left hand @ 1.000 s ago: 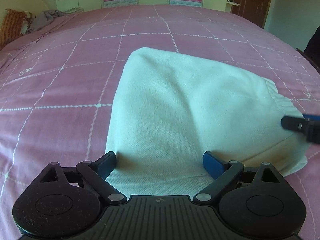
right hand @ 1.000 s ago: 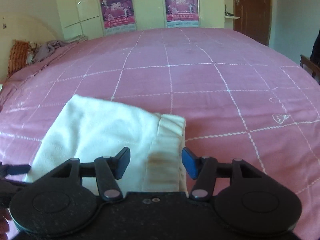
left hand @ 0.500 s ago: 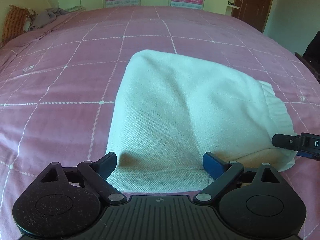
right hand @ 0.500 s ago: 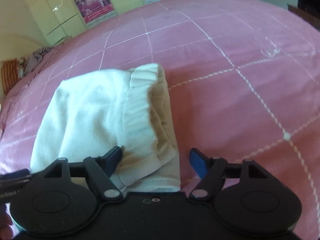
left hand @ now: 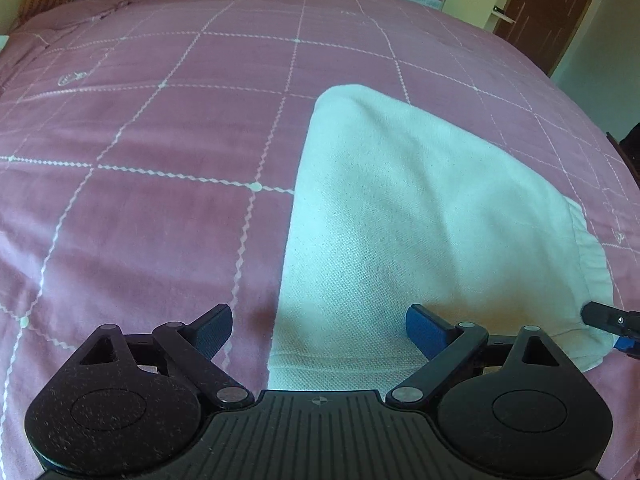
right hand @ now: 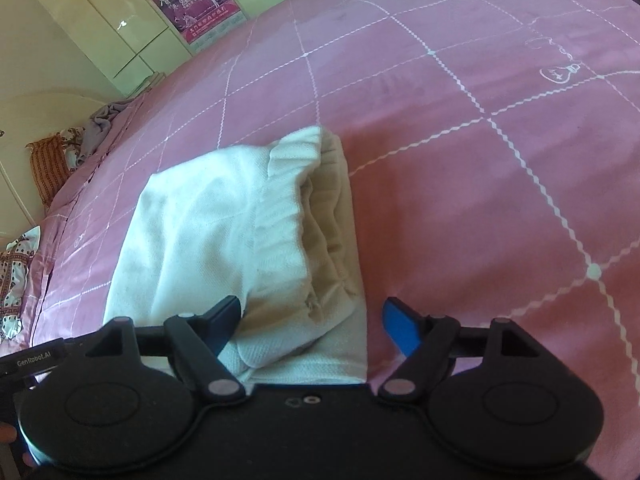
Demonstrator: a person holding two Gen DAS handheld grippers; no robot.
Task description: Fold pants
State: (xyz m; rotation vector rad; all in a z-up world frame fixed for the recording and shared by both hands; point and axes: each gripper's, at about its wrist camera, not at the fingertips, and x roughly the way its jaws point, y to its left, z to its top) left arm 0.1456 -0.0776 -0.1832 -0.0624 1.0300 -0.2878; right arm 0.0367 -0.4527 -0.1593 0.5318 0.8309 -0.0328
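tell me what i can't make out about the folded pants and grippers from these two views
- Near hem of the white pants, left wrist view: hidden under the left gripper body.
- Near edge of the pants, right wrist view: hidden under the right gripper body.
- Layers inside the fold: covered by the top layer in both views.
- Right gripper in the left wrist view: cut off by the right edge; only one tip shows.
- Poster text: too small.

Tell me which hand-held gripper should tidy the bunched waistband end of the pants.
Right hand-held gripper, probably: its open jaws already straddle the pants' waistband. The left hand-held gripper sits at the opposite edge.
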